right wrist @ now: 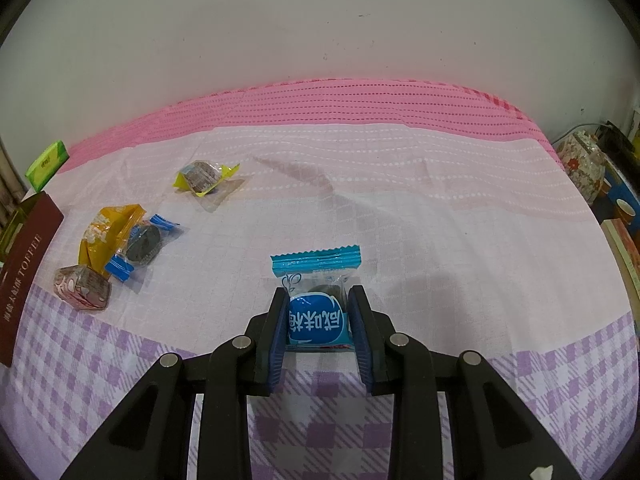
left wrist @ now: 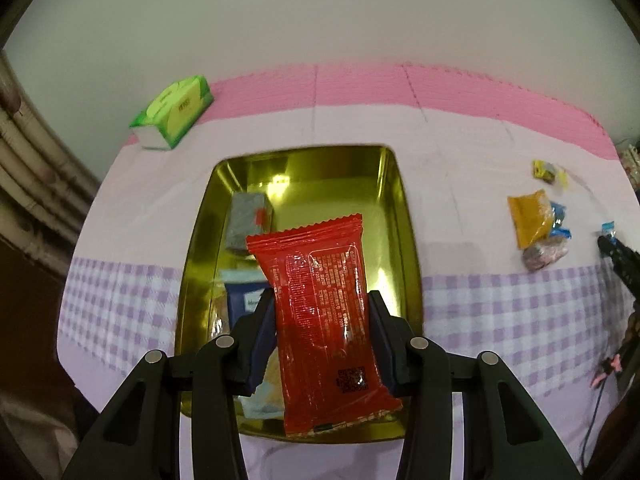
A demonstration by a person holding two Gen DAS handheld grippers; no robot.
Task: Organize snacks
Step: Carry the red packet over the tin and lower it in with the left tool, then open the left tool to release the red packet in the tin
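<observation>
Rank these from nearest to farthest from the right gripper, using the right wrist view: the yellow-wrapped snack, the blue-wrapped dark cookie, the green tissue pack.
1. Blue-wrapped dark cookie, left of the right gripper, mid-cloth.
2. Yellow-wrapped snack, farther back on the left.
3. Green tissue pack, far left edge by the wall.

I see a green-and-white soft pack of tissues (left wrist: 173, 117) lying at the far left of the table, just where the white wall (left wrist: 320, 16) meets the cloth. The pink, white and lilac-checked tablecloth (right wrist: 440, 208) covers the whole surface — creased in places. At the far right edge stands a floral-patterned ceramic jar (right wrist: 582, 160), with stacked books (right wrist: 624, 248) beside it.
</observation>
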